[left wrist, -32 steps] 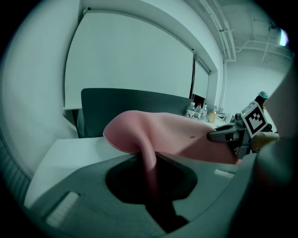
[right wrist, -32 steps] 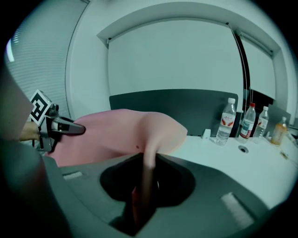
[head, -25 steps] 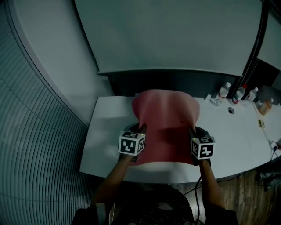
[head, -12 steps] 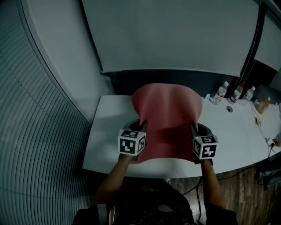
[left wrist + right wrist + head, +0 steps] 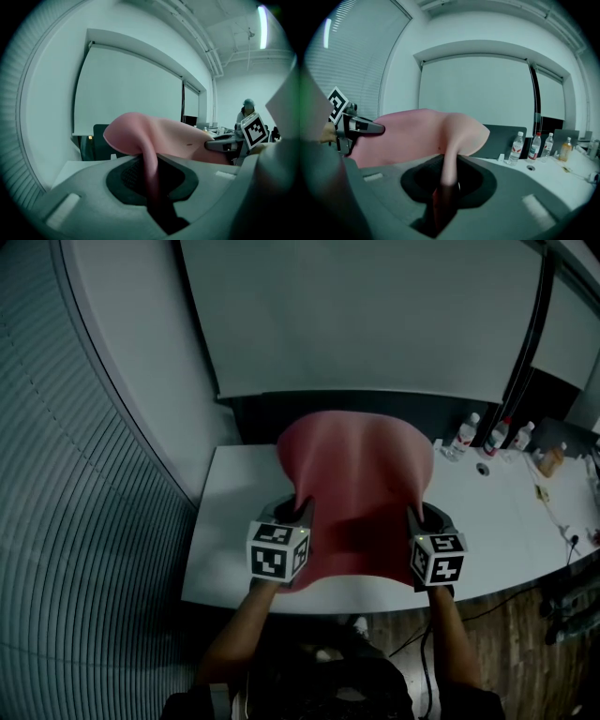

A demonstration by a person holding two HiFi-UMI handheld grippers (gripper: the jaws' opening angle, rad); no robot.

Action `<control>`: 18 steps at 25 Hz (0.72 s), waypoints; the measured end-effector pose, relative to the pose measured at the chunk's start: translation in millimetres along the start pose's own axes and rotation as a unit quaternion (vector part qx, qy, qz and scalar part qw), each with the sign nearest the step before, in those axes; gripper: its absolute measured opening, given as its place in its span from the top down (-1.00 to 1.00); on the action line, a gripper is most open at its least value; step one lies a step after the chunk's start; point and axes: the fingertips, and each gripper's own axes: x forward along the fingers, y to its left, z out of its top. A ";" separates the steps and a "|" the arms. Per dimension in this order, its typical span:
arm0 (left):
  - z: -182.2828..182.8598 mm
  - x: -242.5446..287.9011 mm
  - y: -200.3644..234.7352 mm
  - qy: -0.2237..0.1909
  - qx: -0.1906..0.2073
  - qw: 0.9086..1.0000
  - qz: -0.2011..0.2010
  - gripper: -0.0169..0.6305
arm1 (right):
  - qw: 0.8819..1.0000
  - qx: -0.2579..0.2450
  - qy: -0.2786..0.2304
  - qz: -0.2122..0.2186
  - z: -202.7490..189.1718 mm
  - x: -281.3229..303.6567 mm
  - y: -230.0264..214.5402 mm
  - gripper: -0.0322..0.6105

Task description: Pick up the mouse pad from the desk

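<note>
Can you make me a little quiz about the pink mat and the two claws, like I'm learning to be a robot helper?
1. True or false: the pink mouse pad lies flat on the desk.
2. What is the left claw doing? A) open and empty B) shut on the mouse pad's edge C) holding a cup
3. Fill in: in the head view, the bottles stand toward the desk's ____ end.
Key: 1 false: the left claw and the right claw hold it up, sagging between them. 2 B. 3 right.
</note>
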 end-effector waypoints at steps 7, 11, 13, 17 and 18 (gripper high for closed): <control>16.6 -15.9 -4.2 -0.020 0.002 1.000 -0.001 0.79 | 1.000 -0.011 -0.015 -0.005 19.4 -15.5 3.1 0.67; 27.9 -21.8 -9.4 -0.035 0.008 0.999 0.003 0.79 | 0.999 -0.016 -0.031 -0.005 28.3 -20.6 -0.5 0.67; 35.7 -25.1 -12.7 -0.042 0.012 0.999 0.006 0.79 | 0.999 -0.020 -0.042 -0.006 35.8 -24.3 -3.2 0.67; 50.7 -29.9 -19.5 -0.054 0.016 0.998 0.012 0.79 | 0.998 -0.022 -0.058 -0.005 50.2 -34.0 -7.8 0.67; 53.1 -31.4 -21.5 -0.057 0.017 0.998 0.013 0.79 | 0.998 -0.023 -0.060 -0.005 51.6 -36.5 -9.2 0.67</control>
